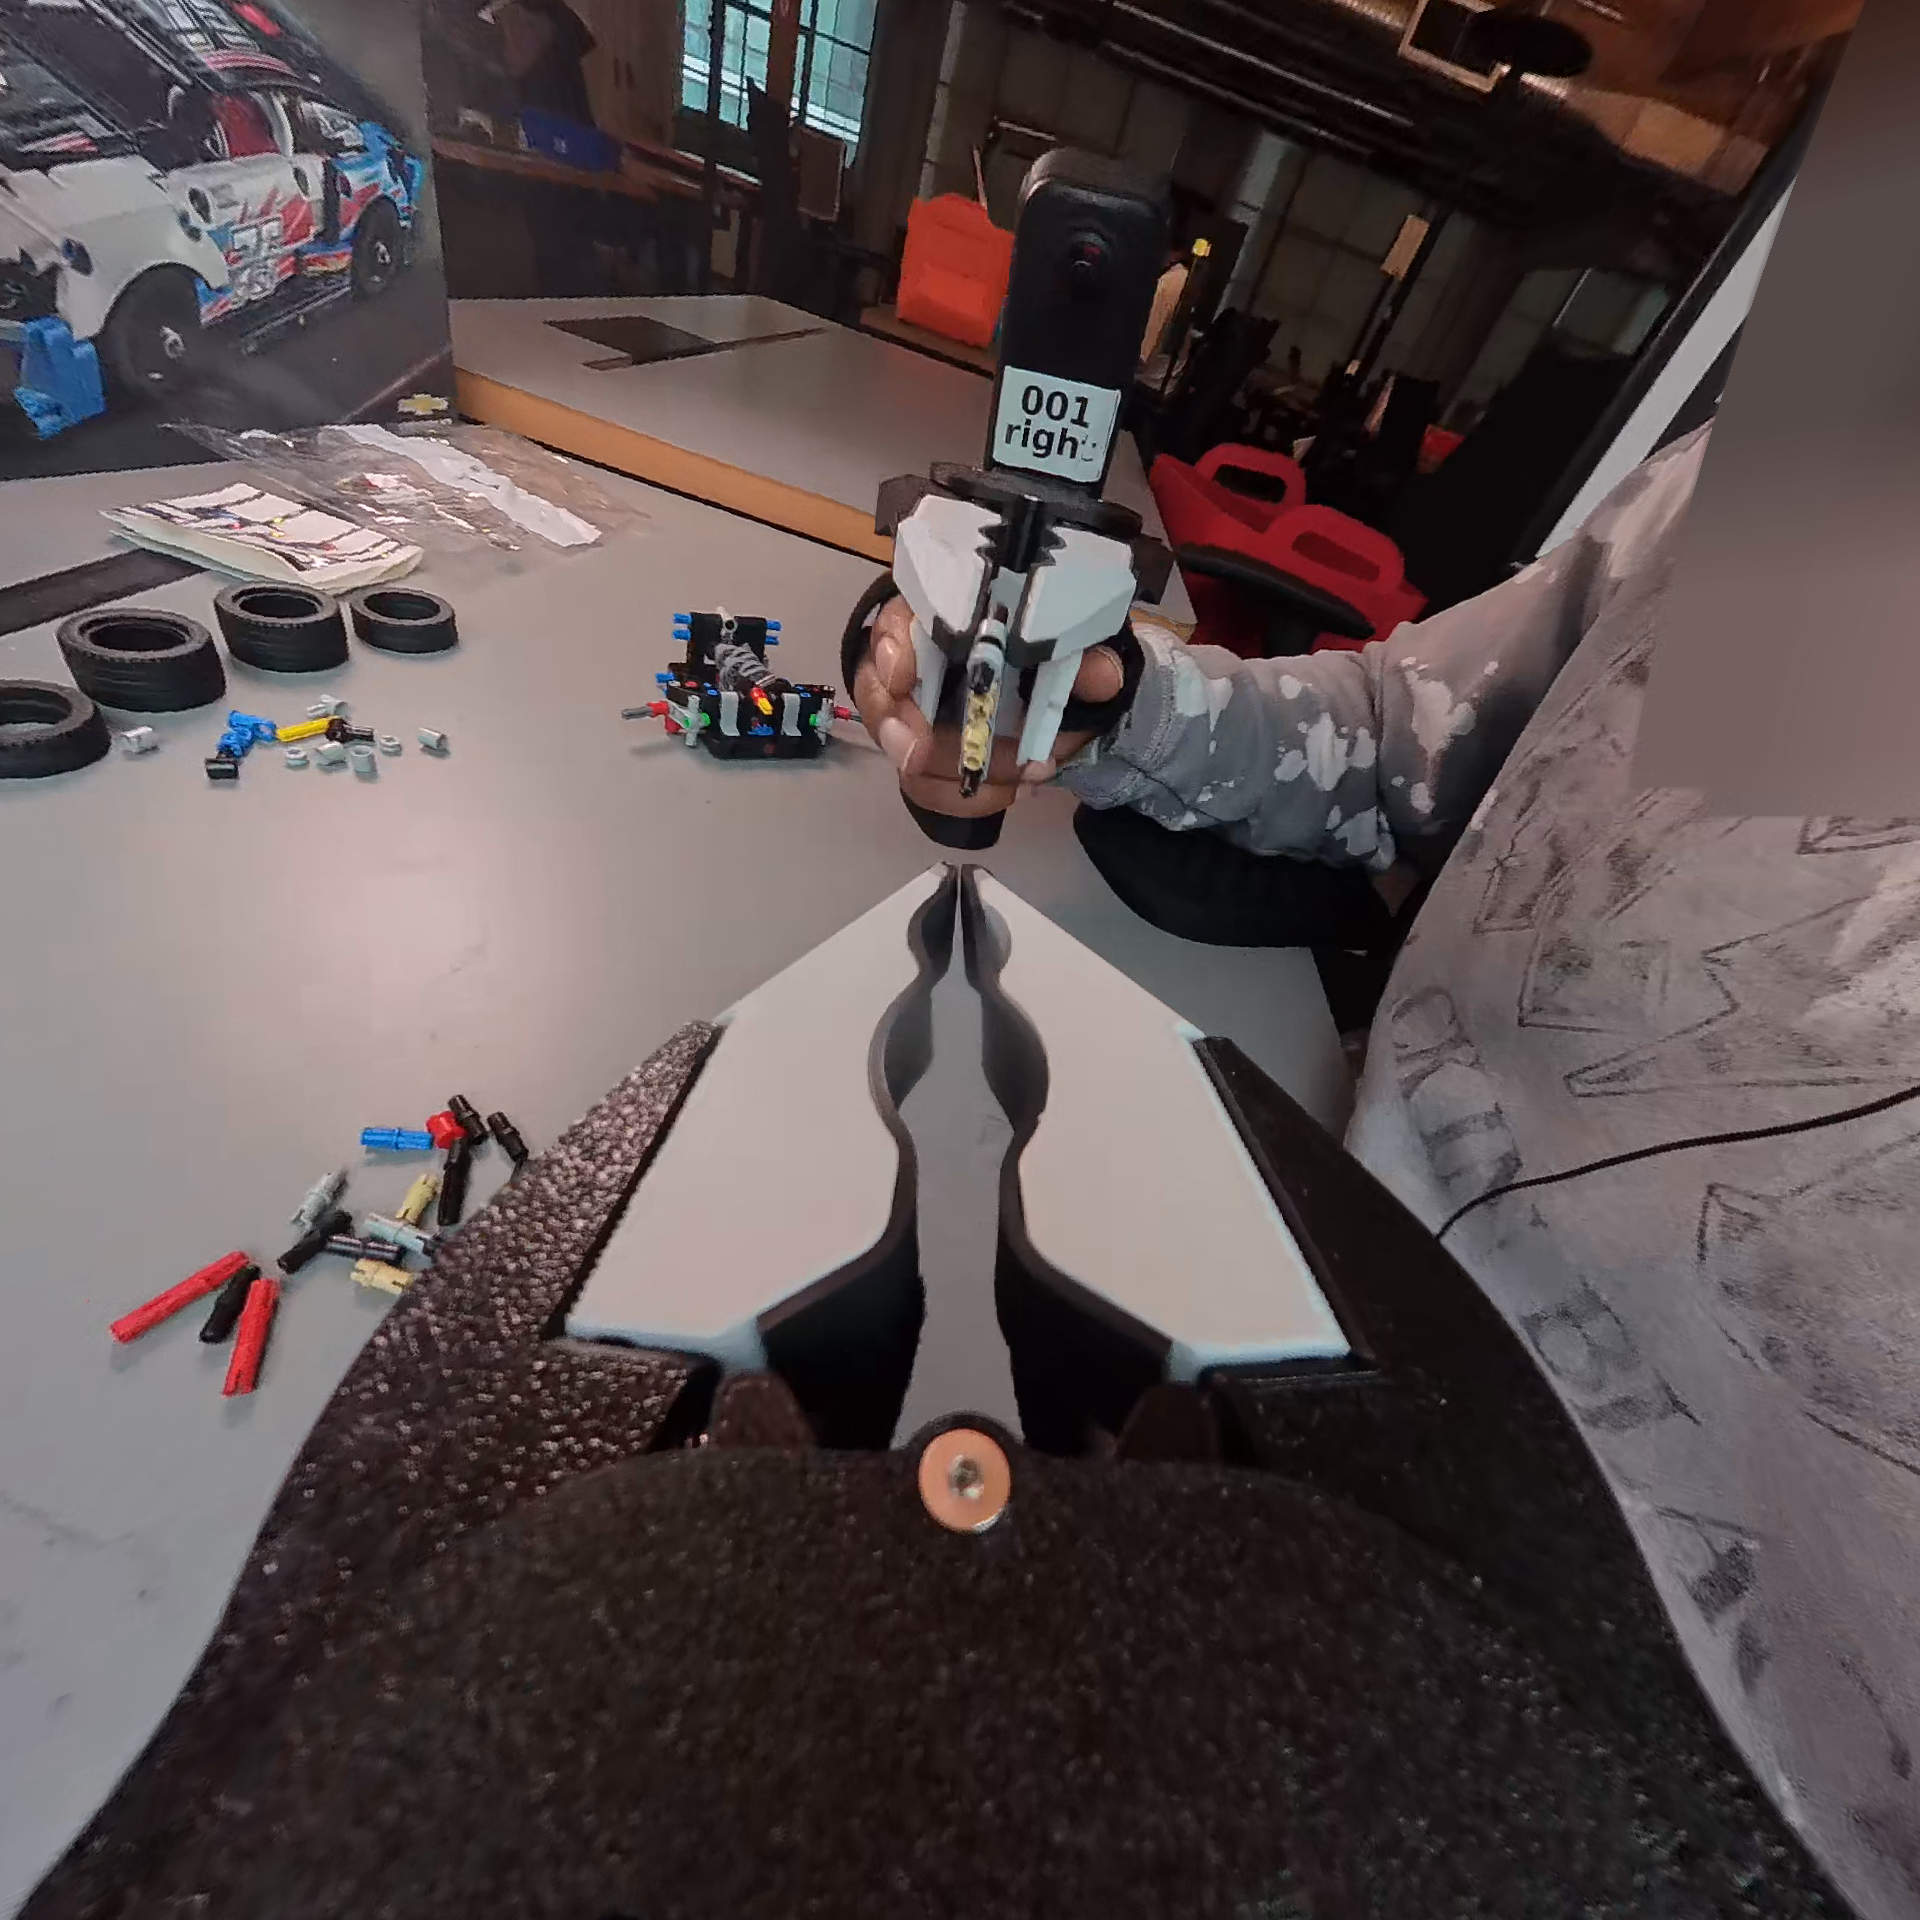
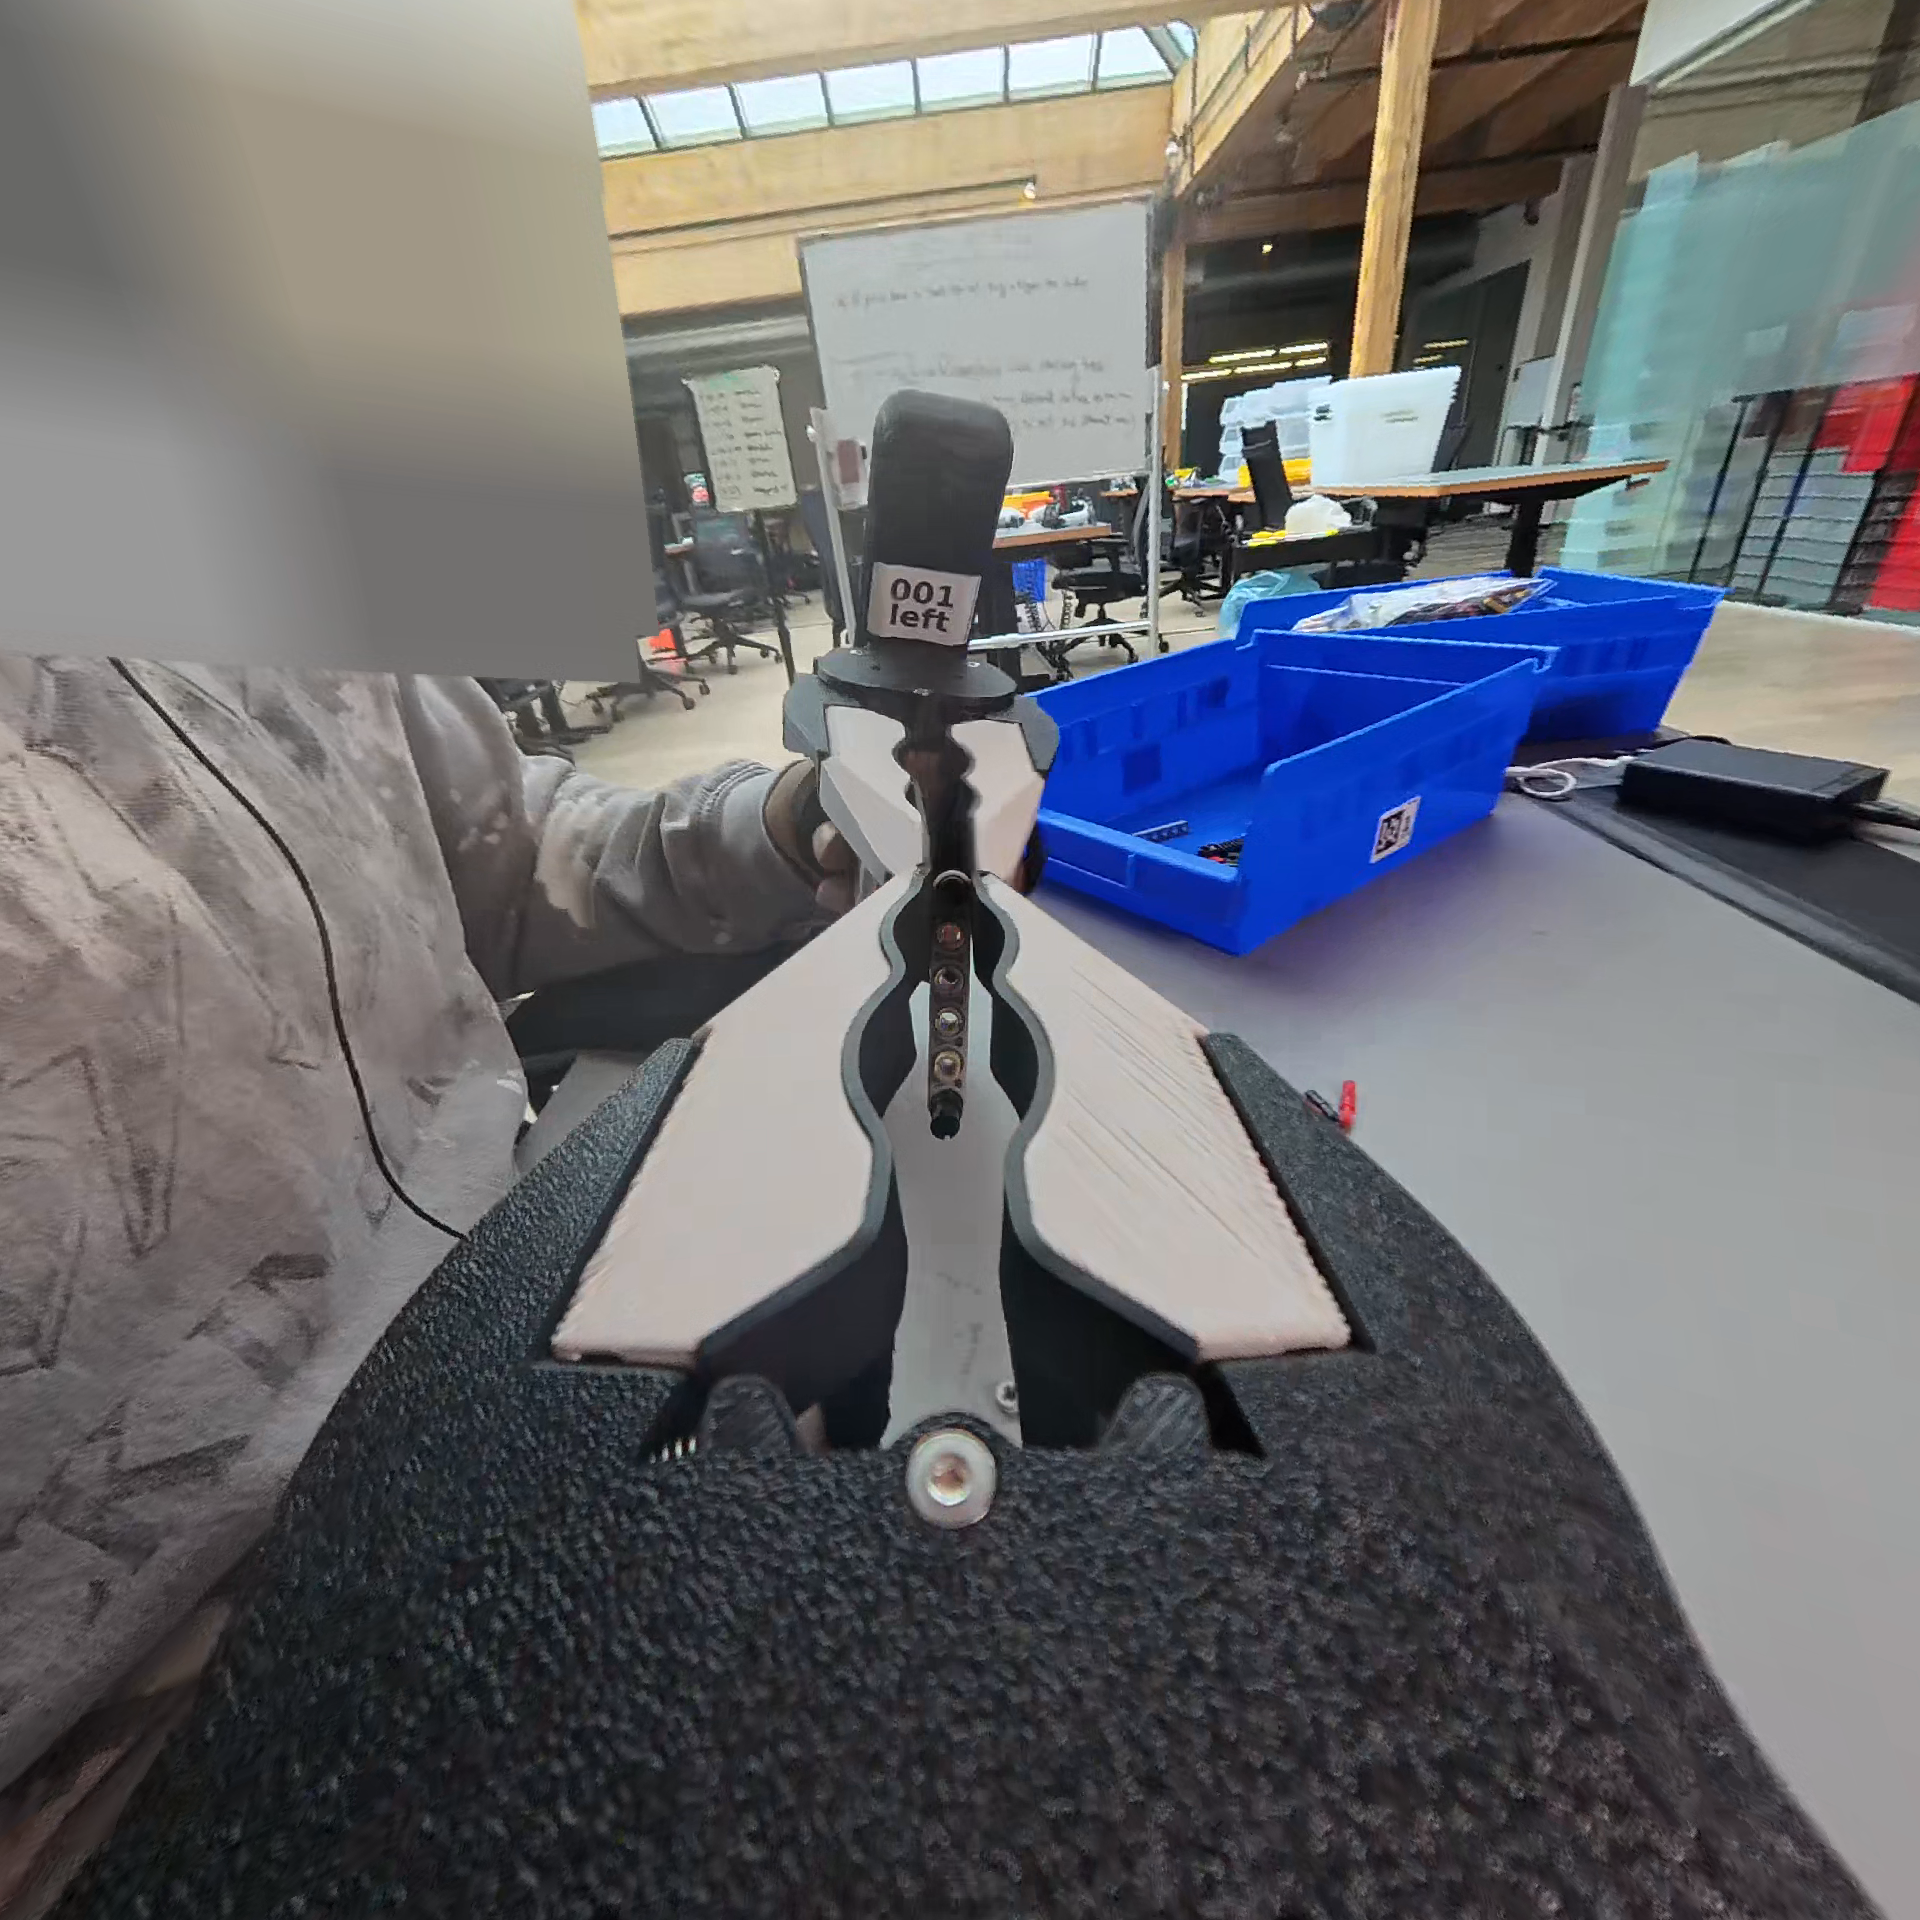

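Note:
My left gripper (image 1: 957,871) is shut, its tips together with nothing between them, above the grey table (image 1: 312,935). My right gripper (image 2: 948,883) is shut on a narrow toy building beam (image 2: 948,1023) with a row of holes and a black pin at its near end. The beam runs back between the fingers. In the left wrist view the right gripper (image 1: 982,727) faces me just beyond my left tips, and the beam (image 1: 980,717) looks pale yellow there. In the right wrist view the left gripper (image 2: 925,769) sits just beyond the right tips.
Black tyres (image 1: 140,657), a part-built toy chassis (image 1: 743,696), loose small parts (image 1: 322,732) (image 1: 405,1195), red pins (image 1: 182,1294) and a sticker sheet (image 1: 265,535) lie to the left. Blue bins (image 2: 1299,790) and a black box (image 2: 1756,790) stand to the right. The left gripper's tips are roughly 5 centimetres from the right gripper's.

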Demonstrator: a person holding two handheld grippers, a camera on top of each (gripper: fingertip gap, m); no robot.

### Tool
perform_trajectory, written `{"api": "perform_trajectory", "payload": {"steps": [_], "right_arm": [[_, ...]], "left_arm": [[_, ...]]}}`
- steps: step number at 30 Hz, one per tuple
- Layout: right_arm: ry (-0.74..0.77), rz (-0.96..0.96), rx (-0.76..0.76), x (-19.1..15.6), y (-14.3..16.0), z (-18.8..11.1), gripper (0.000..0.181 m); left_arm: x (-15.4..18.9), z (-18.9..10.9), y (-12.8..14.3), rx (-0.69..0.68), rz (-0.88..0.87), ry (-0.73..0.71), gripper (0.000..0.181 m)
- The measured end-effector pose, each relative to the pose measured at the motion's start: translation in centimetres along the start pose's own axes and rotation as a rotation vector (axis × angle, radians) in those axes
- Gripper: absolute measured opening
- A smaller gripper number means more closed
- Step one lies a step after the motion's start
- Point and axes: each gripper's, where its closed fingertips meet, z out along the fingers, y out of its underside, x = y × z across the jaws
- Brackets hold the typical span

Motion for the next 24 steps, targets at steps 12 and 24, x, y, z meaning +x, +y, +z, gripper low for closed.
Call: {"api": "perform_trajectory", "payload": {"steps": [12, 24], "right_arm": [[-0.056, 0.418, 0.048, 0.1, 1.3, 2.5, 0.006], [-0.026, 0.596, 0.06, 0.9, 2.3, 3.0, 0.006]], "left_arm": [[0.2, 0.9, -1.1, -0.052, 0.486, -0.27, 0.011], [-0.6, 0.8, -0.1, -0.117, 0.515, -0.313, 0.007]]}}
